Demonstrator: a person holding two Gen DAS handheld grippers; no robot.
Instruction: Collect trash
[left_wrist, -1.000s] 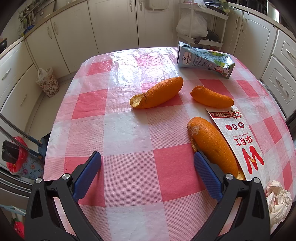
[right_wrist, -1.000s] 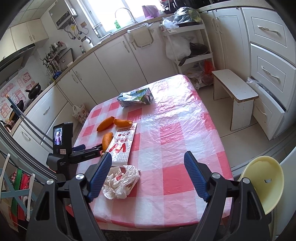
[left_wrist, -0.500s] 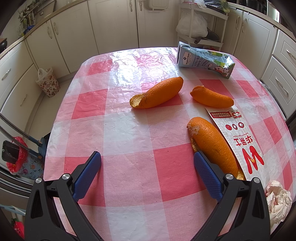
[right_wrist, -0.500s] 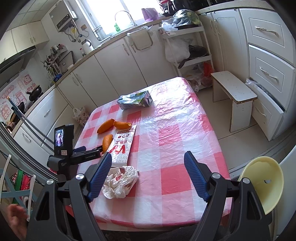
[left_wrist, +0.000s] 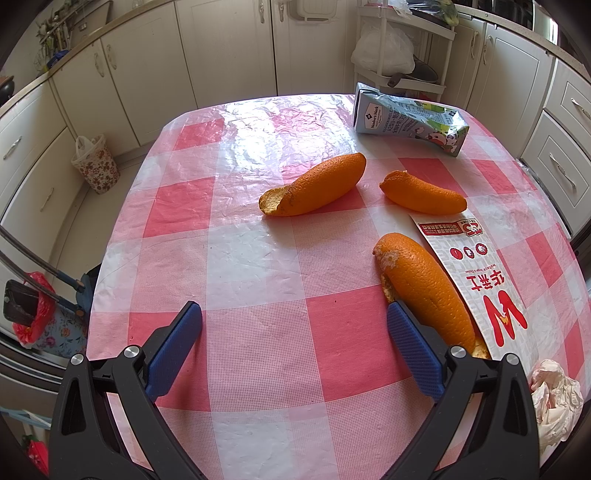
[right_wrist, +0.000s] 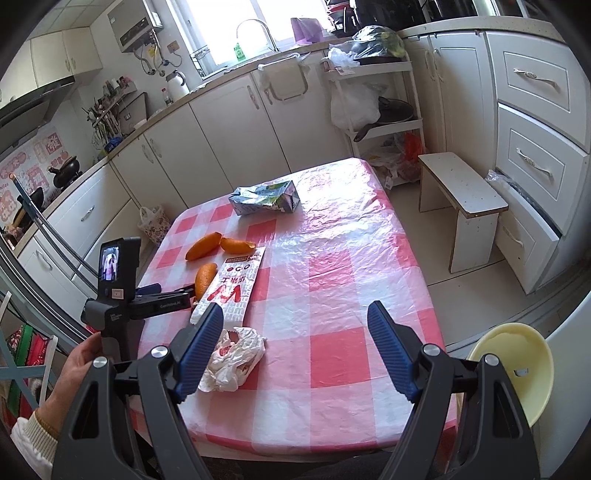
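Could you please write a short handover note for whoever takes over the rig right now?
Left gripper: open, empty, low over the checked table, one pad beside the nearest orange peel.
Right gripper: open, empty, above the crumpled tissue.
On the table: three orange peels, the others at and; a flattened paper bag; a squashed milk carton at the far end.
Done: nothing collected so far.
Left: all six pieces. No bin is identifiable.

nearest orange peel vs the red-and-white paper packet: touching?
Touching. In the left wrist view the nearest orange peel lies along the paper packet with its edge overlapping the packet's long side, and no tablecloth shows between them.
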